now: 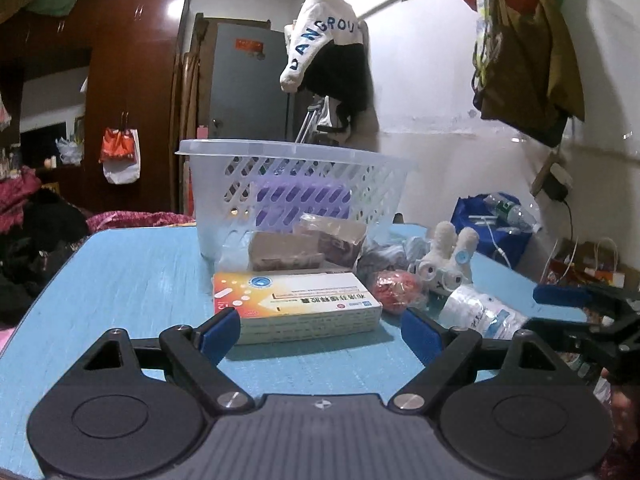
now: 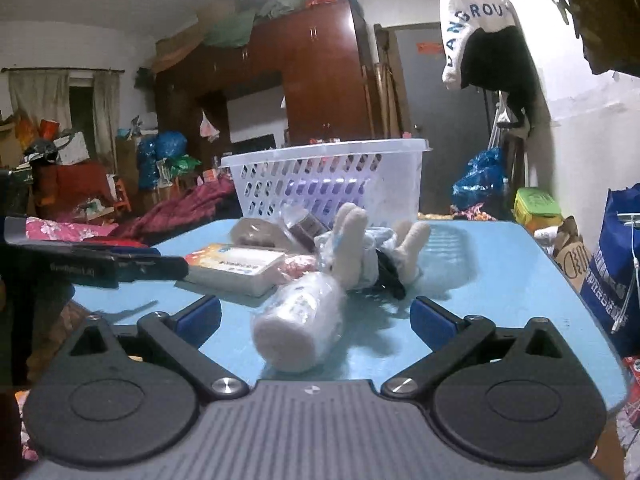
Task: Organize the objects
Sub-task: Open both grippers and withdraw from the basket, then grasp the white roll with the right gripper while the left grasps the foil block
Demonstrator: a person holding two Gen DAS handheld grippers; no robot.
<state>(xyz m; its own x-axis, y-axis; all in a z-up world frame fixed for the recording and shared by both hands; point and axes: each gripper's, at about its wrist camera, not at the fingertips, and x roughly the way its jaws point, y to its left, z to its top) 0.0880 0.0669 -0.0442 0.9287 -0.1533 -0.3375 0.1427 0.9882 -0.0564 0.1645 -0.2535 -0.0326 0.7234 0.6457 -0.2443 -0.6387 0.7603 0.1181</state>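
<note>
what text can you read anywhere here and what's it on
"DANGROU": blue letters on the white hanging garment, cut off at its fold.
"12": red end of the medicine box, seen upside down.
Chinese print on the medicine box: too small to read.
Print on the wrapped white roll: blurred.
Red notice on the grey door: unreadable.

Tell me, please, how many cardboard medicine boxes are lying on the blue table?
1: the white-and-orange cardboard medicine box lies flat before the translucent plastic basket; others may hide behind the clutter.
</note>
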